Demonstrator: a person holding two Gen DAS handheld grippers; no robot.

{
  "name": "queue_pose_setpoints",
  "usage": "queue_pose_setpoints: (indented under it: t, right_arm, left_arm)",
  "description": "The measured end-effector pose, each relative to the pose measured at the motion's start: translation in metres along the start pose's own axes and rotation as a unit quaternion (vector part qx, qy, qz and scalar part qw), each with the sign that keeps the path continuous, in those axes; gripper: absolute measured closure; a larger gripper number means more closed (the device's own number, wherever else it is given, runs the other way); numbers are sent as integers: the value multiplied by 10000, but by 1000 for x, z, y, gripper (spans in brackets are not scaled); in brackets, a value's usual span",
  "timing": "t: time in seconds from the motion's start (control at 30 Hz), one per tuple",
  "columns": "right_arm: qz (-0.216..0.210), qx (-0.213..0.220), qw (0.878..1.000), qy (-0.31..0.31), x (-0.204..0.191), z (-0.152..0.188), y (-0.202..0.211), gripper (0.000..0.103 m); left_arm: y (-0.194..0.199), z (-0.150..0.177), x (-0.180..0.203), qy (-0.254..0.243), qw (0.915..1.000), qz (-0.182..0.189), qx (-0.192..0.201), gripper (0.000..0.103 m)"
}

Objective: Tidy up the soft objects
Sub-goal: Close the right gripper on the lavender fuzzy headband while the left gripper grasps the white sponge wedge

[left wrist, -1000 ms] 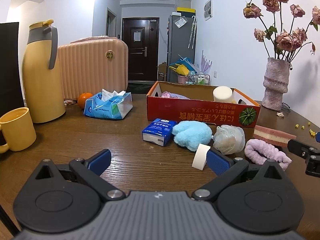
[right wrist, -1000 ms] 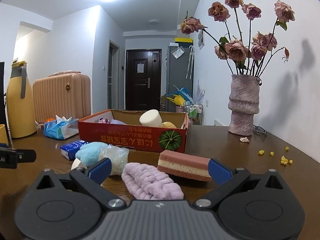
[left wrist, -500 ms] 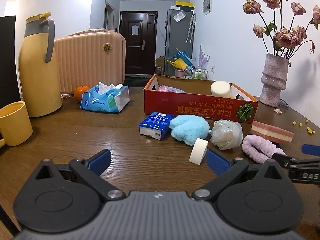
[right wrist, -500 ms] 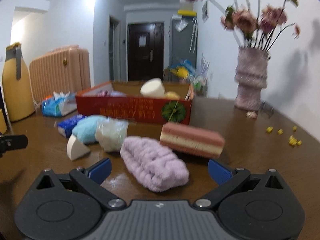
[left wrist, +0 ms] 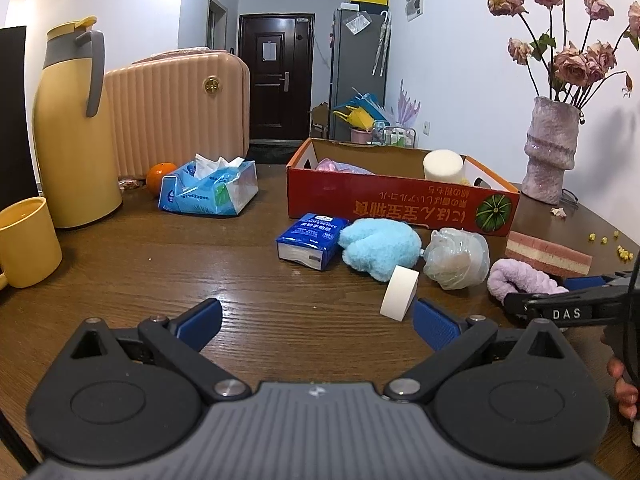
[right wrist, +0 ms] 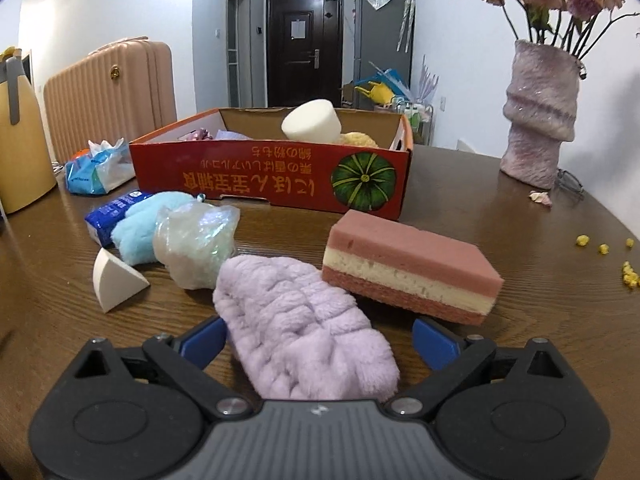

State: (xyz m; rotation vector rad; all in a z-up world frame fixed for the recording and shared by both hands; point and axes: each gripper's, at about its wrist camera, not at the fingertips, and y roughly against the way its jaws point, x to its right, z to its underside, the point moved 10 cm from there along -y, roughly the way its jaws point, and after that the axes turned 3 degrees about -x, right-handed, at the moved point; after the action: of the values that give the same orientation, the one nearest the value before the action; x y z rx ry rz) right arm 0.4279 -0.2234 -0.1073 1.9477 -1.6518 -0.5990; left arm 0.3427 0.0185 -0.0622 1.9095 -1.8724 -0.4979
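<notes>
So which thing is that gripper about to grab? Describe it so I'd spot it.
Find the red cardboard box on the wooden table. In front of it, nearest the open right gripper, lies a fluffy lilac cloth. Unlike the firm striped pink sponge beside it, it is furry and rumpled.

Far left on my counter [left wrist: 120, 264]: tall yellow thermos [left wrist: 74, 132] with a grey handle, yellow mug [left wrist: 26, 242] near it at the left edge. Behind the thermos I see a ribbed peach suitcase [left wrist: 176, 112], upright. An orange [left wrist: 160, 176] sits just beside the open blue tissue pack [left wrist: 210, 190]. Far right: textured pink vase [left wrist: 552, 150] with dried roses [left wrist: 572, 56], glasses [right wrist: 570, 182] by its base. Small yellow bits [right wrist: 628, 274] scattered at the right. Dark door [left wrist: 276, 80] and grey fridge [left wrist: 356, 72] down the hall.
</notes>
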Motion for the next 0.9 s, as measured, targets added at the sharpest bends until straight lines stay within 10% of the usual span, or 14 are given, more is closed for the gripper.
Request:
queue_pose_setpoints:
  t: [0.43, 0.9]
  right_arm:
    - [-434, 46, 9990, 94, -11, -1, 3, 57]
    - [-426, 741, 9963, -5, -7, -15, 29, 62]
  left_arm:
    - [-19, 6, 8, -151, 9996, -60, -243, 0]
    - [-47, 0, 29, -302, 9990, -3, -337, 0]
